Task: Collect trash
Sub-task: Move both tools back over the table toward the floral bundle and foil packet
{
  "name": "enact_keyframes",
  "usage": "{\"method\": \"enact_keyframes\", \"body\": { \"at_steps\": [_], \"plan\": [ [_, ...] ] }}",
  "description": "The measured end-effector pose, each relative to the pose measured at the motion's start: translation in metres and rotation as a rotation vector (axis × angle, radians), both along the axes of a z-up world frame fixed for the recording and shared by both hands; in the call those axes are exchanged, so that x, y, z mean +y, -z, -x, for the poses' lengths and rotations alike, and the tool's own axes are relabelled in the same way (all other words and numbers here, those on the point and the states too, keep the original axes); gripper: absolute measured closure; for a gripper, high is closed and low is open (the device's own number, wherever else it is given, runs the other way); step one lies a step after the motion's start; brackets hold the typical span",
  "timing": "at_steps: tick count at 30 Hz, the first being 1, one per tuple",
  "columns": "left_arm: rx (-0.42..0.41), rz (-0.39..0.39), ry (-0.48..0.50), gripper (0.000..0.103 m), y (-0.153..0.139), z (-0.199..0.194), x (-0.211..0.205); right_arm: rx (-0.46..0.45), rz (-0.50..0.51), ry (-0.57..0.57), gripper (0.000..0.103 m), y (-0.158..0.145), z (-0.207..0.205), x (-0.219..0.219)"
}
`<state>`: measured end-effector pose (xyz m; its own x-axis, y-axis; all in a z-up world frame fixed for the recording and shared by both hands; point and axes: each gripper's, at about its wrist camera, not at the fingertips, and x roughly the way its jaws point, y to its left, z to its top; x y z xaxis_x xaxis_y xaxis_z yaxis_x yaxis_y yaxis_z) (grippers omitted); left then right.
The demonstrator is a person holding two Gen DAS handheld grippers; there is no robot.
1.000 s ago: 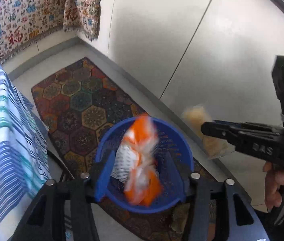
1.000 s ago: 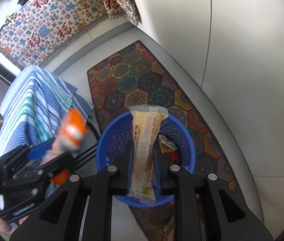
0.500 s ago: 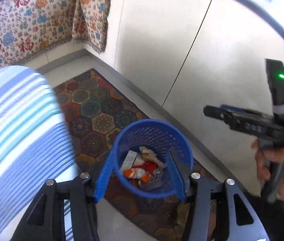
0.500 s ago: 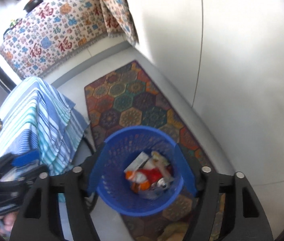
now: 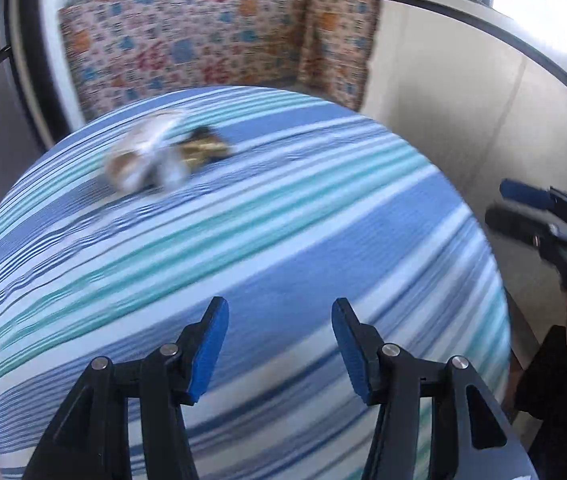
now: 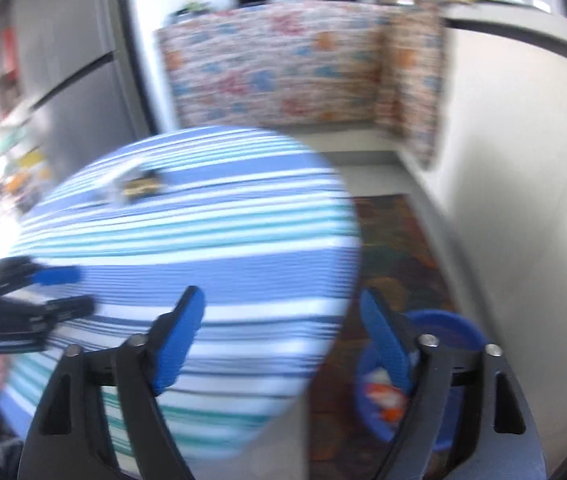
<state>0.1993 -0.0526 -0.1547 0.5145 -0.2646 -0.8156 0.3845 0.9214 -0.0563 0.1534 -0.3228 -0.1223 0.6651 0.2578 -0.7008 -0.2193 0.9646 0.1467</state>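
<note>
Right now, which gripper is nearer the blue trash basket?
Right. The right gripper hangs open almost over the blue basket beside the table; the left gripper is open over the striped tablecloth, farther away.

2 wrappers (image 5: 155, 160), 1 basket (image 6: 455, 320)

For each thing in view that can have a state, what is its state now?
left gripper: open, empty
right gripper: open, empty
blue basket: upright on the rug, wrappers inside
clear wrapper: lying on the striped cloth, blurred
dark wrapper: beside it, uncollected
</note>
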Motion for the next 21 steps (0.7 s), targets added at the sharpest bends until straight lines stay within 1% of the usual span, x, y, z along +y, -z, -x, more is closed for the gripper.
{"method": "enact_keyframes", "body": {
  "at_steps": [2, 4, 7, 9, 11, 13, 14, 17, 19, 21],
  "plan": [
    [-0.007, -0.001, -0.041, 0.048, 0.002, -0.009, 0.027, 0.028, -0.003, -0.079, 0.019, 0.003, -0.009, 0.047],
    [-0.012, -0.002, -0.072, 0.048, 0.004, -0.023, 0.047, 0.05, 0.024, -0.14, 0.019, 0.012, -0.018, 0.087],
    [-0.007, 0.006, -0.096, 0.048, 0.011, -0.046, 0.069, 0.085, 0.077, -0.191, 0.019, 0.03, -0.031, 0.125],
    [0.003, 0.001, -0.096, 0.048, 0.018, -0.063, 0.078, 0.102, 0.099, -0.197, 0.019, 0.04, -0.037, 0.136],
    [-0.03, -0.028, -0.081, 0.048, 0.022, -0.082, 0.077, 0.121, 0.107, -0.198, 0.019, 0.046, -0.039, 0.142],
    [-0.036, -0.045, -0.059, 0.047, 0.025, -0.099, 0.077, 0.134, 0.119, -0.199, 0.019, 0.049, -0.039, 0.145],
    [-0.033, -0.039, -0.047, 0.044, 0.025, -0.108, 0.077, 0.14, 0.125, -0.2, 0.018, 0.052, -0.04, 0.145],
    [-0.036, -0.055, -0.014, 0.032, 0.028, -0.131, 0.073, 0.129, 0.119, -0.191, 0.015, 0.051, -0.042, 0.145],
    [-0.032, -0.047, 0.006, 0.032, 0.029, -0.143, 0.071, 0.131, 0.119, -0.186, 0.014, 0.052, -0.037, 0.151],
    [-0.041, -0.058, 0.01, 0.031, 0.029, -0.151, 0.071, 0.131, 0.124, -0.185, 0.012, 0.052, -0.037, 0.154]
  ]
}}
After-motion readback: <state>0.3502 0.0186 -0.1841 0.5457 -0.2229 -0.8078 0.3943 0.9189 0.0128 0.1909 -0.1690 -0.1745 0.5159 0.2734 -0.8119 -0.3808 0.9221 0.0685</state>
